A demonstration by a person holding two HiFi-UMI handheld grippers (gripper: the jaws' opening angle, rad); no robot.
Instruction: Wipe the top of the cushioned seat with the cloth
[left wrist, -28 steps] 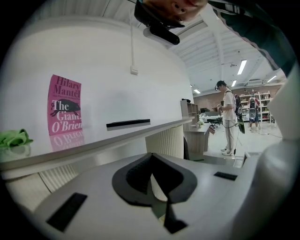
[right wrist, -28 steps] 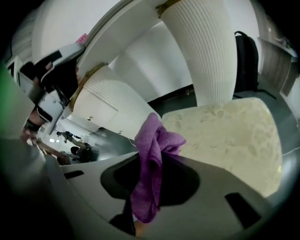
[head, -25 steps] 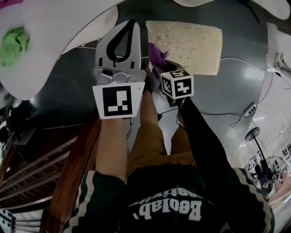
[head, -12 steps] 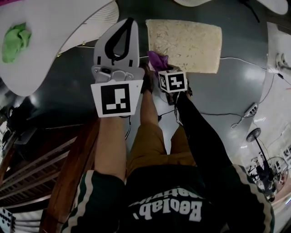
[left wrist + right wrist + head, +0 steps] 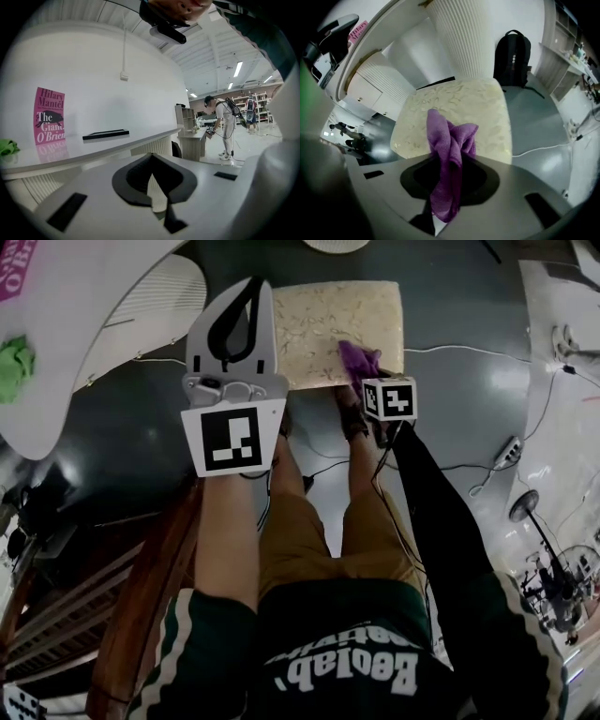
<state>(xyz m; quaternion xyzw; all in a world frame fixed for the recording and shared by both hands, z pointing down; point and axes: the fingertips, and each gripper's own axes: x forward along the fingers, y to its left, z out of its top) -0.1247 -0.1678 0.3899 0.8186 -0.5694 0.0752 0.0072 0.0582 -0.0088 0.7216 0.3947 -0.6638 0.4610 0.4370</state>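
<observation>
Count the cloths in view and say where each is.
2. The purple cloth is clamped in the right gripper over the cushioned seat; the green cloth lies on the white table. Others could be hidden.

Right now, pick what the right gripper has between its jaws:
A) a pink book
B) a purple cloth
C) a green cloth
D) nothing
B: in its own view the right gripper is shut on the purple cloth, whose folds stick up in front of the cushioned seat.
</observation>
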